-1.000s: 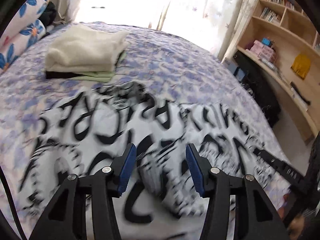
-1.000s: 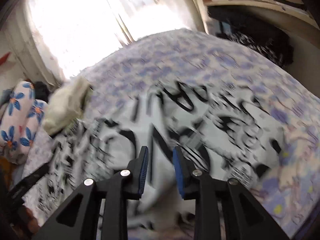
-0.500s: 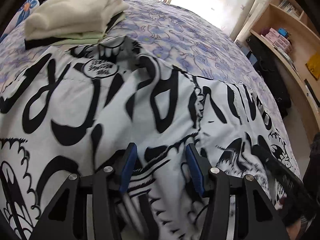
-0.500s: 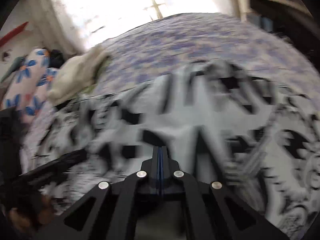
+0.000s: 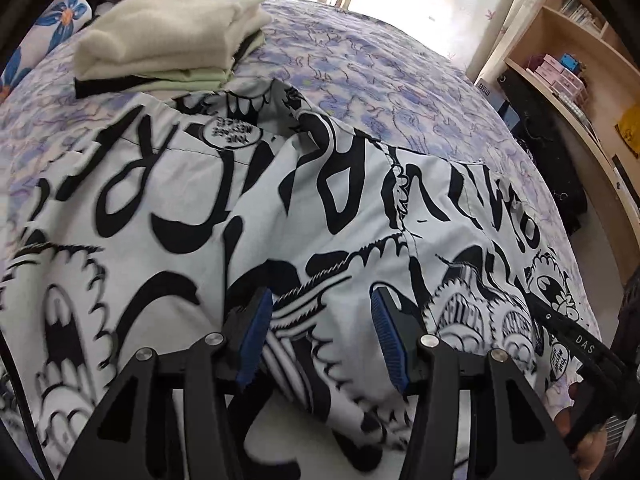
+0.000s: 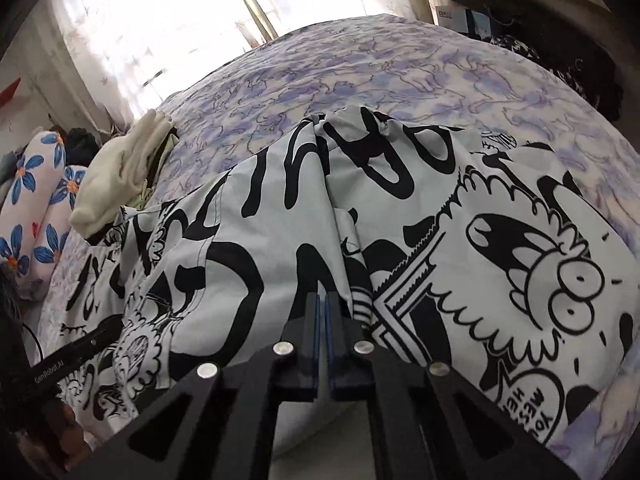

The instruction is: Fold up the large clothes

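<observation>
A large white garment with black cartoon print (image 5: 248, 208) lies spread and rumpled on the bed; it also fills the right wrist view (image 6: 400, 216). My left gripper (image 5: 320, 332) is open, its blue pads on either side of a bunched fold near the garment's near edge. My right gripper (image 6: 322, 312) is shut on a ridge of the garment, which rises in a crease running away from the jaws. The right gripper's body shows at the right edge of the left wrist view (image 5: 576, 340).
A stack of folded clothes (image 5: 168, 44) sits at the bed's far left, beside floral pillows (image 6: 36, 208). The bedsheet (image 5: 380, 72) is purple-patterned. Wooden shelves (image 5: 576, 52) and dark bags stand to the right. A bright curtained window is behind.
Both grippers have come down close over the garment. The right gripper closed from open onto a fold. The left gripper stayed open and moved slightly forward.
</observation>
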The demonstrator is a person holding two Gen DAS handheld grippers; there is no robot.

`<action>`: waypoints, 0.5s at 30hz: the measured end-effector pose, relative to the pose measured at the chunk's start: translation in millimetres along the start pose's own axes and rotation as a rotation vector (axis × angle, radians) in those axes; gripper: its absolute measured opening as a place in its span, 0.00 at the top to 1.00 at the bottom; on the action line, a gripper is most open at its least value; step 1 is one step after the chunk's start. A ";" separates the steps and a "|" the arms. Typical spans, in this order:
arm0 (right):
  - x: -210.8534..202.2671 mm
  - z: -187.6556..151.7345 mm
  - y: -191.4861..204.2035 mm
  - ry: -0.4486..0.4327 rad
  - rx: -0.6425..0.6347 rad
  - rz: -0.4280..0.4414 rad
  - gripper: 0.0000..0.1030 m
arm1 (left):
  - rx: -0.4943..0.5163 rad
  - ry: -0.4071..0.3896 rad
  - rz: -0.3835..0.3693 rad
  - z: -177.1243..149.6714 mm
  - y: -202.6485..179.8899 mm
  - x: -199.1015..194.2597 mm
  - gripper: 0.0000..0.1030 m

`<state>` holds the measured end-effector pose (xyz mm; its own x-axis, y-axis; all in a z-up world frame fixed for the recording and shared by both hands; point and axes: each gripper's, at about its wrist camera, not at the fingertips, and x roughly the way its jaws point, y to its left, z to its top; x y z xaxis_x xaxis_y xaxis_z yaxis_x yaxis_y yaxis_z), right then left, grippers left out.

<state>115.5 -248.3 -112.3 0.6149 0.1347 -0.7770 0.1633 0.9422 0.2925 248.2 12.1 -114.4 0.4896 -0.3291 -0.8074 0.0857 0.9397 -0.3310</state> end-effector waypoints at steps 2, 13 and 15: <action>-7.9 -2.6 -2.1 0.000 0.015 0.008 0.98 | -0.006 -0.009 0.003 -3.7 2.0 -12.0 0.52; -47.0 -26.9 7.4 0.004 0.009 0.023 0.98 | -0.021 -0.043 0.019 -32.3 13.1 -73.6 0.50; -52.8 -31.4 11.9 0.004 0.001 0.031 0.98 | -0.023 -0.049 0.020 -37.4 13.8 -81.7 0.50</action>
<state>60.8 -234.6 -85.3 0.6166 0.1653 -0.7698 0.1450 0.9372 0.3173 176.9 48.5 -71.2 0.5328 -0.3048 -0.7895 0.0560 0.9436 -0.3264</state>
